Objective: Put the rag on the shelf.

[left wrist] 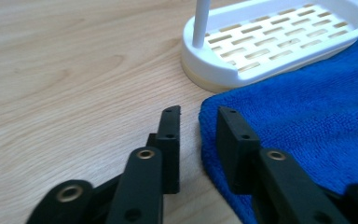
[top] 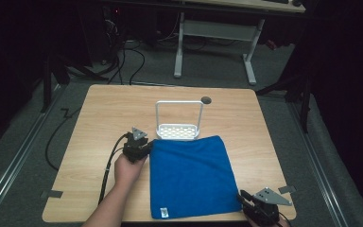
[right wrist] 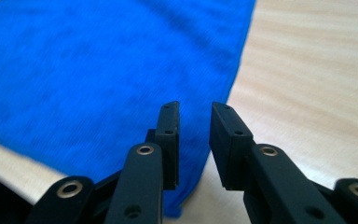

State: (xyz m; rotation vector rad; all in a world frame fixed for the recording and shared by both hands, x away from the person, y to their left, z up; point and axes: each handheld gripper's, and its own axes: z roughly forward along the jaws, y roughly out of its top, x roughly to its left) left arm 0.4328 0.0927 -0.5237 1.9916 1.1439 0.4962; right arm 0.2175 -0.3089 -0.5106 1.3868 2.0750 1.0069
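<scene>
A white slotted rack (top: 177, 131) with a tall hoop handle stands on the wooden table (top: 99, 118). Just beyond the rack, near the table's far edge, sits a small dark disc (top: 206, 100), possibly a cable hole. Behind the table stands a white-legged desk (top: 217, 33).

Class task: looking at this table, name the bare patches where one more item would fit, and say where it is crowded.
Free: the wide strip of table left of the white rack and the left gripper; the strip right of the blue cloth, up to the right gripper; the far edge behind the rack. Crowded: the middle, where the cloth's far edge touches the rack.
</scene>
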